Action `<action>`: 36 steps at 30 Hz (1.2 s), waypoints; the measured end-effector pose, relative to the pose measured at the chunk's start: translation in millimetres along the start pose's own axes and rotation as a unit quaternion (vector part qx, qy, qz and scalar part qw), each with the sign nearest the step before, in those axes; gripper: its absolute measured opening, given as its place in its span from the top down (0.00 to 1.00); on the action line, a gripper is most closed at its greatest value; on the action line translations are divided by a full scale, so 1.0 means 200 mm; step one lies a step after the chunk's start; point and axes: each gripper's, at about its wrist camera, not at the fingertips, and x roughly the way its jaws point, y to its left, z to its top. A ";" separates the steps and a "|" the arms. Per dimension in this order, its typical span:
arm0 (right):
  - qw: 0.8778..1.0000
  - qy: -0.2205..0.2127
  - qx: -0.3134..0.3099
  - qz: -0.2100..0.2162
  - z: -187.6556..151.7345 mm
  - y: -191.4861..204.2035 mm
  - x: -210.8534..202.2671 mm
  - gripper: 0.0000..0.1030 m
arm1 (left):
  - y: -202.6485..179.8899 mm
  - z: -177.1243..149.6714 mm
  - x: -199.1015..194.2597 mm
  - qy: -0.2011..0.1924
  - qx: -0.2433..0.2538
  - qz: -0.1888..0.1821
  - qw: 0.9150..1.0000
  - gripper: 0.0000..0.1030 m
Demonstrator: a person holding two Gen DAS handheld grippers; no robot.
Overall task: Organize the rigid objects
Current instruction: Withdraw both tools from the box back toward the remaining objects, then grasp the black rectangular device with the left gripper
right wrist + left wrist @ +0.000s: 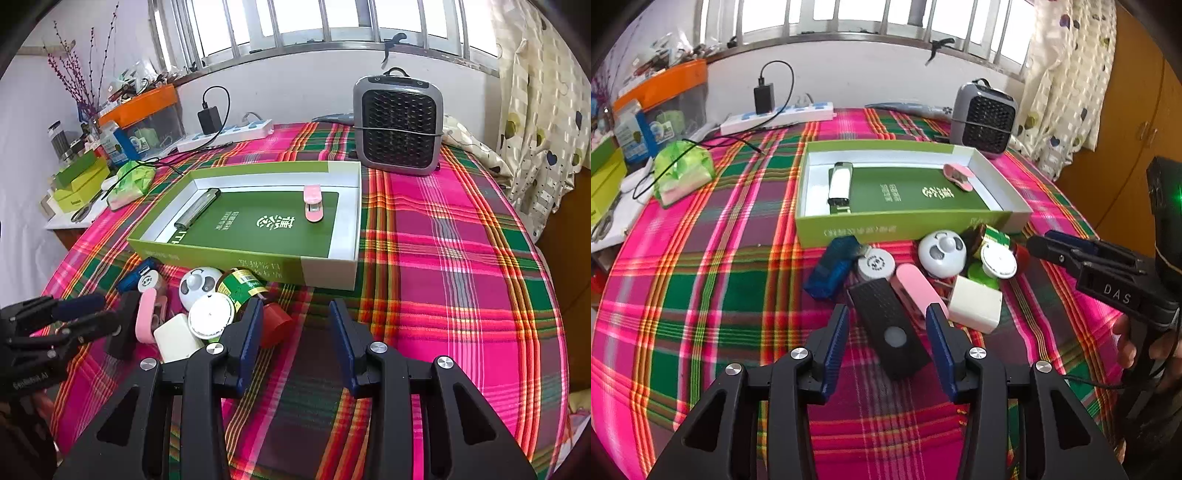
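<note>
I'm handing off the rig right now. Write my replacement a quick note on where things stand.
Left tongs: open, straddling the black remote, not gripping.
Right tongs: open, empty, over bare cloth beside the pile.
Done: silver lighter and one pink clip lie in the green box.
Left: remote, blue case, pink stapler, white charger, round white fan, green jar and red cap in front of the box.

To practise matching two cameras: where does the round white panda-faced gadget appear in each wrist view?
Left wrist: panda gadget right of centre, just below the green box.
Right wrist: lower left, again against the box's near wall.
Shared landmark: grey heater.
</note>
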 end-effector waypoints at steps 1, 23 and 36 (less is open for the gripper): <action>1.000 0.000 0.000 0.000 0.00 0.00 0.00 0.63 | -0.01 -0.01 0.01 0.002 0.001 0.000 1.000 0.59; 1.000 0.009 -0.003 -0.001 -0.01 0.01 0.01 0.62 | 0.03 0.01 0.14 0.029 0.009 0.026 0.999 0.59; 1.000 0.013 -0.004 -0.005 -0.01 0.02 0.04 0.62 | 0.08 0.03 0.16 0.025 0.005 0.029 0.999 0.59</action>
